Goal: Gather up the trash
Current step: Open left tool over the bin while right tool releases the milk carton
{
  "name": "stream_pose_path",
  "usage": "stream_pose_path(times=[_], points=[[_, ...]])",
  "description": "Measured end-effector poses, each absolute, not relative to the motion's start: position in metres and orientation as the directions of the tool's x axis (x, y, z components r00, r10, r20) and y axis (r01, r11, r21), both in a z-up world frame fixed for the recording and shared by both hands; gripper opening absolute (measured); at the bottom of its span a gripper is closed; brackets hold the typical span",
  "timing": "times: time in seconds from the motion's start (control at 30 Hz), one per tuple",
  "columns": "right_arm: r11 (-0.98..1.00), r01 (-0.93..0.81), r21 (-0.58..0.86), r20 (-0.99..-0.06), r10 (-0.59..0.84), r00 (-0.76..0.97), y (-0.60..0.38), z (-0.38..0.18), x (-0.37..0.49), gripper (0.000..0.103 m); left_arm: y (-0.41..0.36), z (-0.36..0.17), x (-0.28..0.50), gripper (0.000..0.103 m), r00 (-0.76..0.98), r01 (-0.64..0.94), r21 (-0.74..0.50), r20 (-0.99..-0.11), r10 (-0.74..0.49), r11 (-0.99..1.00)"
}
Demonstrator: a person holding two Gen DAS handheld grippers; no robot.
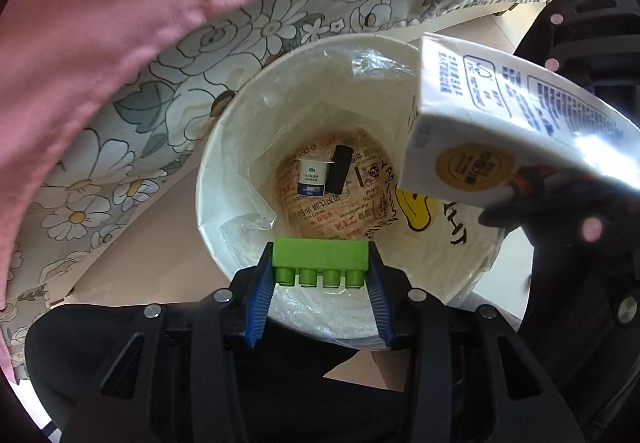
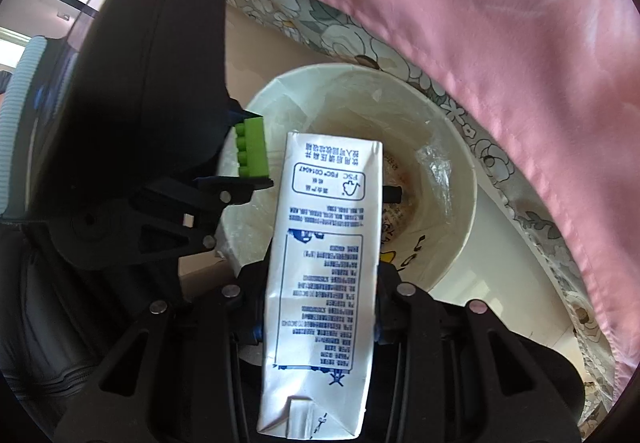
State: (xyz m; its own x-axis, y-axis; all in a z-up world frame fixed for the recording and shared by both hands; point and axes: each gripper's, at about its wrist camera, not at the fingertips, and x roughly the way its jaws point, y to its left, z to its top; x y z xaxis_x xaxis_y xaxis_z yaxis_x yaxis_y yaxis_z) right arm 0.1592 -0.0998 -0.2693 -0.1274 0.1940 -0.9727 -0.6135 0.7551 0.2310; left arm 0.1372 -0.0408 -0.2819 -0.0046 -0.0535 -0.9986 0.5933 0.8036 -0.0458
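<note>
A white round bin (image 1: 224,147) lined with clear plastic stands on the floor, also in the right wrist view (image 2: 460,147). Inside lie a small white cup (image 1: 312,177), a black cylinder (image 1: 339,173) and printed paper (image 1: 340,215). My left gripper (image 1: 320,267) is shut on a green toy brick (image 1: 320,257) just above the bin's near rim; the brick (image 2: 252,151) shows at the left of the right wrist view. My right gripper (image 2: 320,323) is shut on a white milk carton (image 2: 320,263), held over the bin. The carton (image 1: 500,123) hangs at the right in the left wrist view.
A pink cloth (image 1: 160,3) drapes overhead and a floral cloth (image 1: 160,115) hangs beside the bin. Beige floor (image 1: 160,255) surrounds the bin. A black chair (image 2: 48,323) sits at the left of the right wrist view.
</note>
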Motion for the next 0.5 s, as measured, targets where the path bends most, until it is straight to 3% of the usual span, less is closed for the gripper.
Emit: stream_pose_path(times=[0.3, 0.37, 0.43, 0.5], points=[[0.771, -0.596, 0.224, -0.975, 0.177, -0.138, -0.106, -0.292, 0.171, 0.038, -0.041, -0.314, 0.145, 0.047, -0.055, 0.561, -0.048, -0.998, -0.02, 0.827], [0.773, -0.596, 0.217, -0.976, 0.17, -0.136, -0.106, -0.295, 0.171, 0.038, -0.042, -0.321, 0.145, 0.062, -0.063, 0.558, -0.033, -0.998, 0.003, 0.829], [0.778, -0.593, 0.207, -0.978, 0.166, -0.123, -0.108, -0.296, 0.171, 0.048, -0.043, -0.324, 0.145, 0.075, -0.067, 0.559, -0.035, -0.998, 0.003, 0.828], [0.778, -0.598, 0.193, -0.981, 0.154, -0.116, -0.107, -0.297, 0.17, 0.063, -0.044, -0.326, 0.145, 0.081, -0.061, 0.561, -0.03, -0.998, 0.004, 0.827]])
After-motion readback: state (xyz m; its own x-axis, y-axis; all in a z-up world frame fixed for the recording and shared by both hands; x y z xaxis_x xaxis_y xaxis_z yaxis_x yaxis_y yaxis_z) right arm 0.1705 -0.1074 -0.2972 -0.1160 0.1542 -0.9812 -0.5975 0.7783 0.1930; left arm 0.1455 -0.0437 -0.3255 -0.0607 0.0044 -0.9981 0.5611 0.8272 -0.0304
